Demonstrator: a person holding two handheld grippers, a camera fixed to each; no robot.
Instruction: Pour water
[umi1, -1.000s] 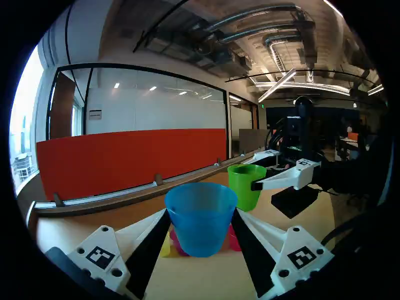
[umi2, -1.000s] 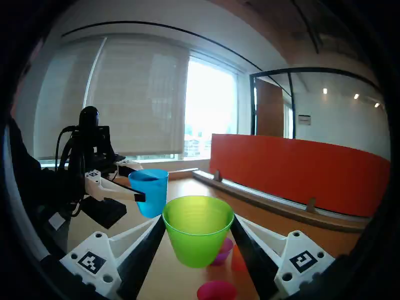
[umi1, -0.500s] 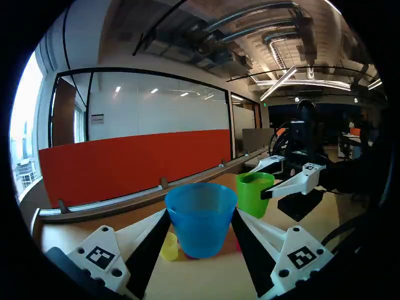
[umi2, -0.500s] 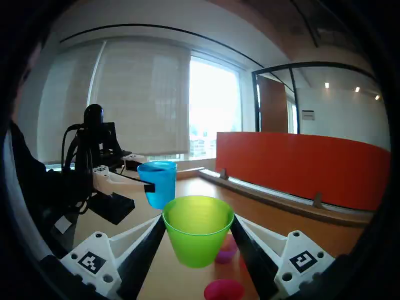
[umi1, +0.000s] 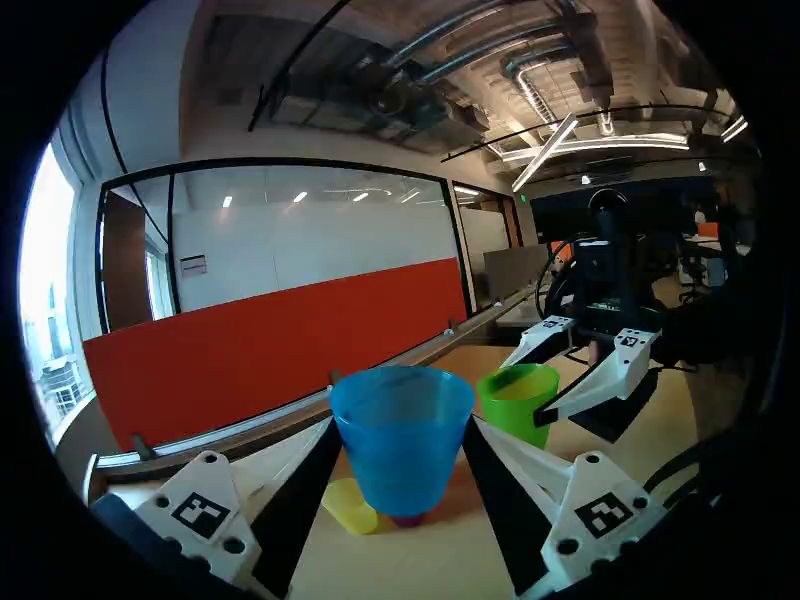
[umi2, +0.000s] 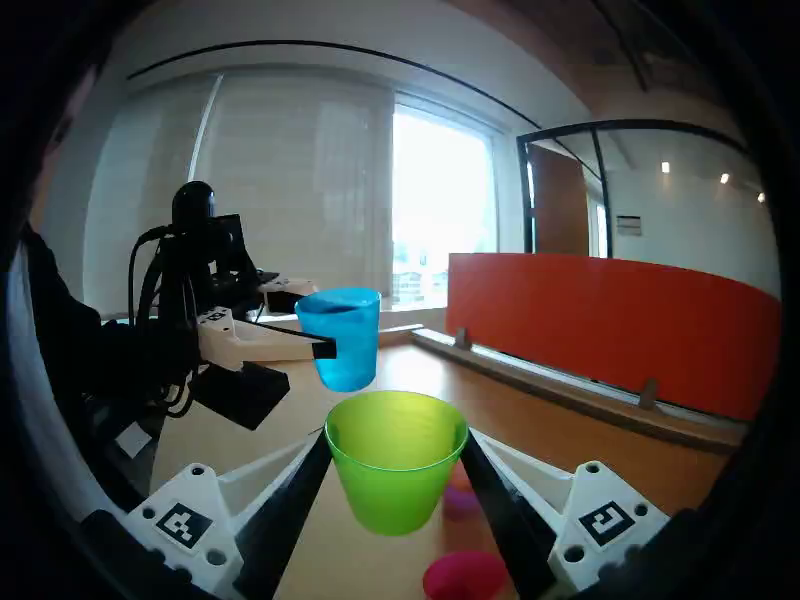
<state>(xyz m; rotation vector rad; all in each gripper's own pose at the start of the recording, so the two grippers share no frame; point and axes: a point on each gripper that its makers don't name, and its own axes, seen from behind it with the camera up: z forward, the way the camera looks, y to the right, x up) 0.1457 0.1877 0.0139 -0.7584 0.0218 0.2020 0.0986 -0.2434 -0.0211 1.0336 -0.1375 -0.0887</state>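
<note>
**Change of state.** Over the last second both cups rise clear of the table (umi2: 580, 440). In the right gripper view the blue cup (umi2: 340, 340) moves from left of centre and level with the green cup's rim to a position above that rim, closer to the centre of the frame. In the left gripper view the green cup (umi1: 515, 400) drops toward the lower right, and the small yellow cup (umi1: 350, 505) on the table comes into sight below the blue cup. Judgement: the blue cup is being placed above the green cup as source over receiver. Pouring has not begun, since the blue cup stands roughly upright.

**Grippers.** The left gripper (umi1: 401, 425) clamps the blue cup between both fingers. The right gripper (umi2: 397, 445) clamps the green cup (umi2: 395, 475) in the same way.

**Task items.** The blue cup is translucent plastic, tapered, with its rim open upward. A darker band shows inside near the rim, but whether it is water cannot be determined. The green cup sits centre-low in the right gripper view with its mouth open and no liquid discernible inside. A small pink cup (umi2: 465, 575) remains on the table at the bottom of the frame.
</note>
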